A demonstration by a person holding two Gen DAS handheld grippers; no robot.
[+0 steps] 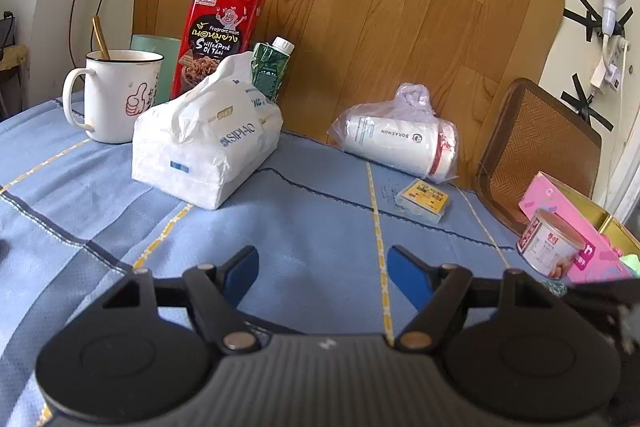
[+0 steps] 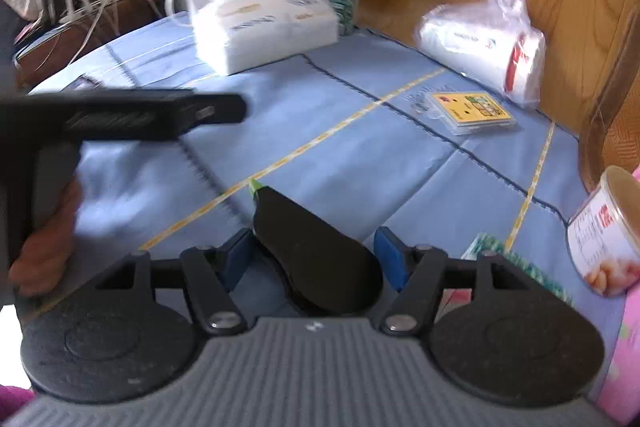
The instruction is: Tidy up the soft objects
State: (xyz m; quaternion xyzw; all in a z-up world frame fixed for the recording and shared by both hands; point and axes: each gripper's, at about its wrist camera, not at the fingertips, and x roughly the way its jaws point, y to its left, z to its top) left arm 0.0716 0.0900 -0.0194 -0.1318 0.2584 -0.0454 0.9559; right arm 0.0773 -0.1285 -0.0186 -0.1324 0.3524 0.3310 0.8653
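The red snack tin (image 1: 219,35) standing at the back of the counter carries "Fragrant meat" in small white letters, a line of yellow Thai script beneath it, and then "Spilled Pork Of Thai". The white tissue pack (image 1: 204,151) in front of it reads "SIPIAO" in blue on its wrapper. The white cup (image 1: 398,143) lying on its side inside a clear plastic bag is printed "DORAEMON", seen upside down. Print on the mug (image 1: 120,95), the small yellow box (image 1: 425,201) and the can (image 1: 550,247) is too small to read.
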